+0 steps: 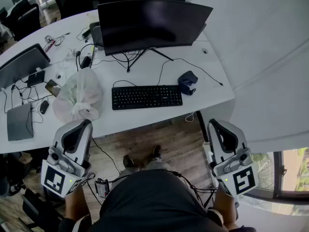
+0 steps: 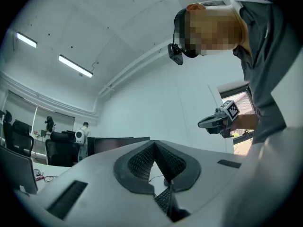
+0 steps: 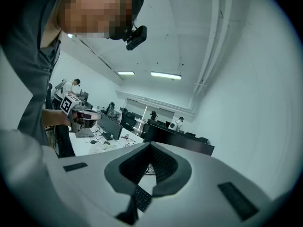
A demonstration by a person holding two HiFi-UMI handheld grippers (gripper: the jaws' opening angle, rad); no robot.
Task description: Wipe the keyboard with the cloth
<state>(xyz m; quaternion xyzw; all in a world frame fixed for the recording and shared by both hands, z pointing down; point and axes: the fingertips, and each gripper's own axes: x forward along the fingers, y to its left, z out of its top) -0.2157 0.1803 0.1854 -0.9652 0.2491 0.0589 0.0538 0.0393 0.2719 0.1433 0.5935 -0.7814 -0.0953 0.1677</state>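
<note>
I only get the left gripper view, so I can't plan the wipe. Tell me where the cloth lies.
Observer: The crumpled dark blue cloth lies on the white desk, right at the right end of the black keyboard.
Operator: Report the right gripper's jaws.
Observer: The right gripper is shut, with nothing between its jaws.
Operator: Name what sits left of the keyboard.
Observer: A bulging white plastic bag stands beside the keyboard's left end, a little apart from it.
</note>
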